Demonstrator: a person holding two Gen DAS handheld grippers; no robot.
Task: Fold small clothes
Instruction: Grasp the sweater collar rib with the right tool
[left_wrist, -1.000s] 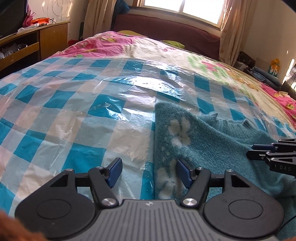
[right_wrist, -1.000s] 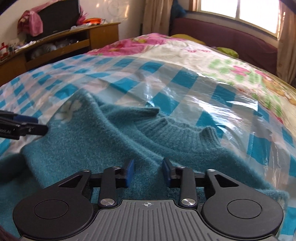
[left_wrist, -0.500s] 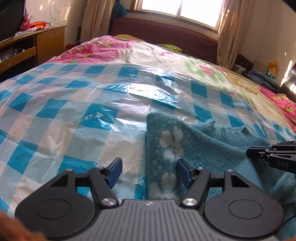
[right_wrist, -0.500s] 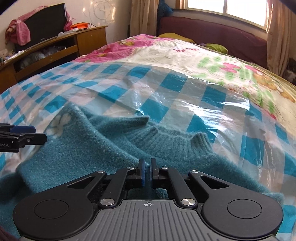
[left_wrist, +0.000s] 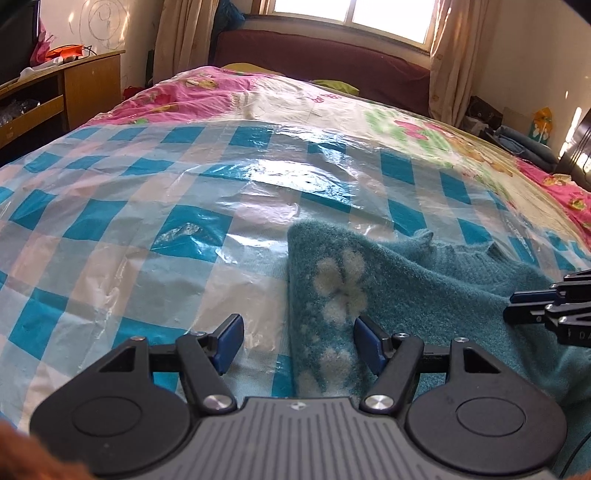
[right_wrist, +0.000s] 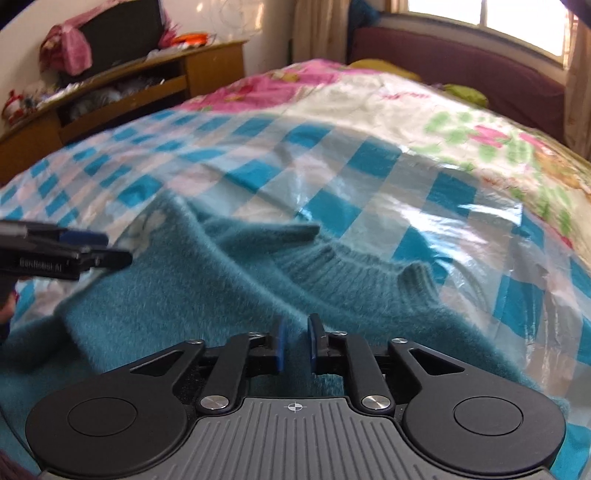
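Observation:
A small teal knitted sweater (left_wrist: 417, 291) with white flower marks lies on the plastic-covered bed, its ribbed collar (right_wrist: 354, 273) away from me. My left gripper (left_wrist: 297, 345) is open, low over the sweater's left edge, the right finger on the knit and the left finger over plastic. My right gripper (right_wrist: 295, 345) hovers over the sweater's middle with a narrow gap between its pads and nothing held. Each gripper shows in the other's view: the right gripper (left_wrist: 517, 302) and the left gripper (right_wrist: 103, 247).
The bed carries a blue-and-white checked plastic sheet (left_wrist: 147, 206) over a floral quilt (left_wrist: 332, 99). A wooden cabinet (right_wrist: 140, 88) stands left of the bed. A dark sofa (left_wrist: 332, 62) sits under the window, and clutter (left_wrist: 517, 133) lies at the right wall.
My right gripper shut half a second ago and has now parted slightly, shifting over the sweater. My left gripper stayed open and moved a little forward along the sweater's edge.

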